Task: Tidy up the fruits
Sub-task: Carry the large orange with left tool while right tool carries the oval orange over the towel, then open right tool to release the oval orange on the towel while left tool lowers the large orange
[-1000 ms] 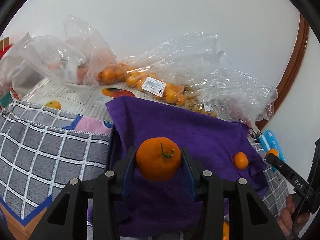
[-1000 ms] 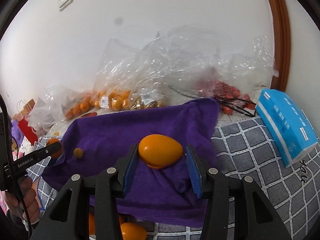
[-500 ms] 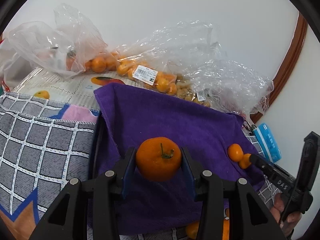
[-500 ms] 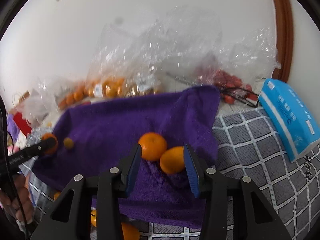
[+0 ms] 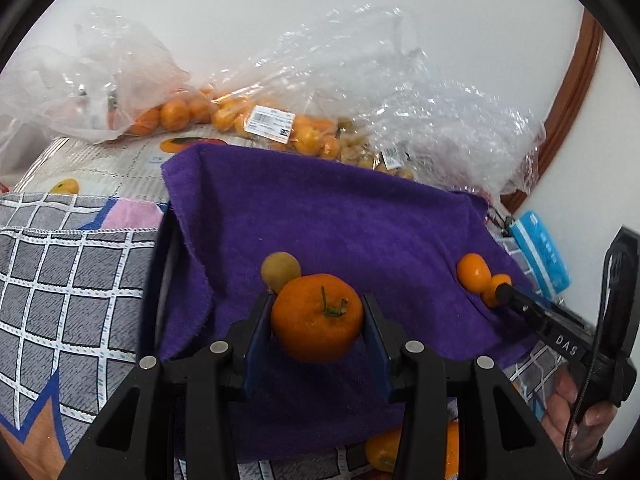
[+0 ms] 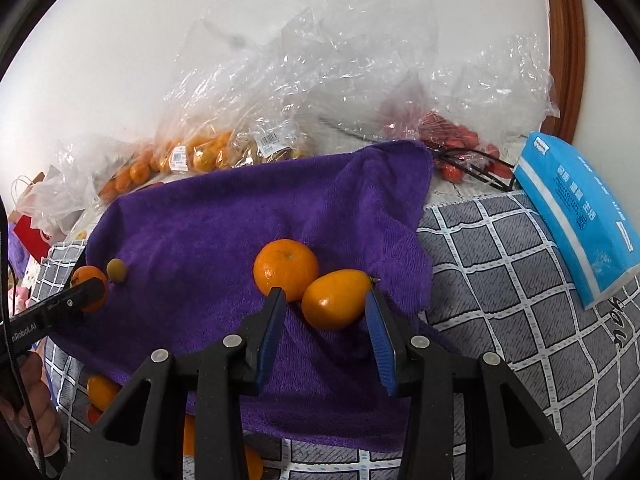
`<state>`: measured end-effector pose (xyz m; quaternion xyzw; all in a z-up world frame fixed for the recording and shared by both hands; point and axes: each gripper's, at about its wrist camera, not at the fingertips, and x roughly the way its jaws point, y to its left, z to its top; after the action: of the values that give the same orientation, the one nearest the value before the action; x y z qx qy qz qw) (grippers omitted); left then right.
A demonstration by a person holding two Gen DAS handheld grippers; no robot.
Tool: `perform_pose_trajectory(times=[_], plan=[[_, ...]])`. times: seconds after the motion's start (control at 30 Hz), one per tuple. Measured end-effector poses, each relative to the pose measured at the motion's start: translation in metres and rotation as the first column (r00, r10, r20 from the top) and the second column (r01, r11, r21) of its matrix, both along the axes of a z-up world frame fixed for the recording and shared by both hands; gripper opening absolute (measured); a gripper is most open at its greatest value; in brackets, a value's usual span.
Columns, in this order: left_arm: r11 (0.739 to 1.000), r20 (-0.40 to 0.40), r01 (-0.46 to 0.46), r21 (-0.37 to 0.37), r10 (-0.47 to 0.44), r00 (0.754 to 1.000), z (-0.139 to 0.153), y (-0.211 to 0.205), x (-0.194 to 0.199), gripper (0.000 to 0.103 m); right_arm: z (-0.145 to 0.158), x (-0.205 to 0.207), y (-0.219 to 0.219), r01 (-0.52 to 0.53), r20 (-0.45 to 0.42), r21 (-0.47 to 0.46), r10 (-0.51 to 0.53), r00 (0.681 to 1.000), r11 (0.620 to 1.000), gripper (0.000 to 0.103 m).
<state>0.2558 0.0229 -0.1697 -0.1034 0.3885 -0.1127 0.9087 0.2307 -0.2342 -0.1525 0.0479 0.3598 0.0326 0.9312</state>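
Placing step.

- Left hand-held gripper (image 5: 316, 300) is clenched on a stemmed mandarin (image 5: 316, 324), low over the purple towel (image 5: 360, 220), just near of a small brownish fruit (image 5: 280, 270).
- Right hand-held gripper (image 6: 324, 292): jaws have just been closing. An oval orange fruit (image 6: 336, 300) lies between them on the towel, touching a round mandarin (image 6: 286, 268). One pad looks clear of it, so it seems released.

Next, I judge: set the stemmed mandarin down softly.

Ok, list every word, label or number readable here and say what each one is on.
"DAS": right gripper, on its finger.
"nRobot.AI" (start cut off): left gripper, on its finger.
Blue packet: printed characters, too small to read.
White barcode stickers on the fruit bags: print too small to read.
Printed sheet under the bags: text blurred.
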Motion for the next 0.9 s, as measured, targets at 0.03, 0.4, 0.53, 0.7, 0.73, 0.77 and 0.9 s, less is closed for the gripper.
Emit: perform_pose_trajectory(times=[0.03,0.4,0.53,0.7,0.73,0.77,0.9], plan=[[1.0,-0.005,0.003,0.006,-0.003,1.0,-0.001,-0.001,0.0,0.042,0.0,0.0,0.0,0.0,0.003,-0.004,0.0,1.0,1.0,0.042],[1.0,-0.03,0.012,0.015,-0.012,0.999,-0.01,-0.005,0.003,0.043,0.002,-0.004,0.004,-0.004,0.028,-0.01,0.004,1.0,1.0,0.043],[1.0,0.005,0.019,0.003,-0.019,1.0,-0.006,-0.005,-0.001,0.046,0.004,-0.008,0.007,-0.011,0.05,-0.023,0.012,0.999,1.0,0.048],[0.999,0.047,0.007,-0.037,-0.005,0.999,0.003,0.002,-0.008,0.051,0.007,-0.011,0.008,0.009,0.077,-0.039,-0.006,0.997,0.999,0.051],[0.999,0.059,0.002,-0.044,0.001,0.998,0.005,0.004,-0.01,0.052,0.007,-0.011,0.008,0.013,0.081,-0.034,-0.01,0.997,0.999,0.051],[0.999,0.068,-0.002,-0.048,0.005,0.998,0.007,0.005,-0.012,0.052,0.009,-0.013,0.007,0.019,0.095,-0.024,-0.016,0.995,1.0,0.051],[0.997,0.094,-0.015,-0.078,0.022,0.995,0.013,0.012,-0.015,0.052,0.013,-0.017,0.005,0.036,0.112,-0.016,-0.034,0.993,0.999,0.051]])
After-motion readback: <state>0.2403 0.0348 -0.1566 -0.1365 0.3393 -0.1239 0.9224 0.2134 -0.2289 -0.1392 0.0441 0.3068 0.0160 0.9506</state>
